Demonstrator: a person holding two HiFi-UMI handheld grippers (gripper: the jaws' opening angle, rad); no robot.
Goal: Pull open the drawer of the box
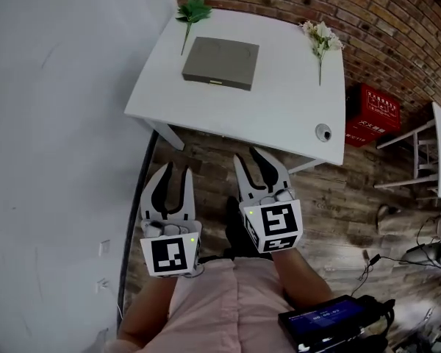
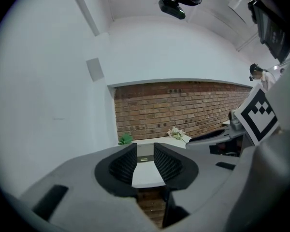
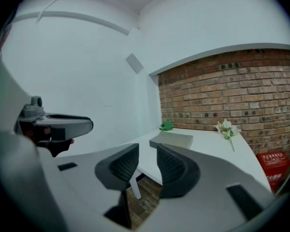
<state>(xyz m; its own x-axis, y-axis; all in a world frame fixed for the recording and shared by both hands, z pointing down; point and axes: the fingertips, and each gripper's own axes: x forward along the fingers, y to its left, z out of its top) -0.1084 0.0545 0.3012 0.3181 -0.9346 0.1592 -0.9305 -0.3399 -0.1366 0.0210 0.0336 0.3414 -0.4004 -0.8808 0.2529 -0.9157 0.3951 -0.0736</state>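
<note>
Finds the box (image 1: 220, 63) flat on the table (image 1: 279, 116), far-left part, well apart from both grippers, with a sprig (image 1: 193, 11) just behind it and flowers (image 1: 321, 39) off to the right. Judges the drawer shut: near face flush, with a small pale pull (image 1: 216, 84).

Finds left gripper (image 1: 175, 171) and right gripper (image 1: 250, 159) with jaws spread, nothing between the pads, both short of the near table edge and over the floor.

Risks, as judged:
- Slides the whole box toward the edge if the pull is drawn with no brace on the body; looks low and light.
- Slips off the pull; a small, shallow tab for wide pads.
- Brushes the sprig if the bracing gripper reaches past the far-left corner.
- Tips the drawer out if drawn fully.

Writing:
- Shows white print on the red crate (image 1: 373, 112); too small to read.
- Shows lit text on the dark device (image 1: 327, 320); illegible.
- Carries no readable brand on the box.
- Bears only square markers, no lettering, on the gripper cubes.
</note>
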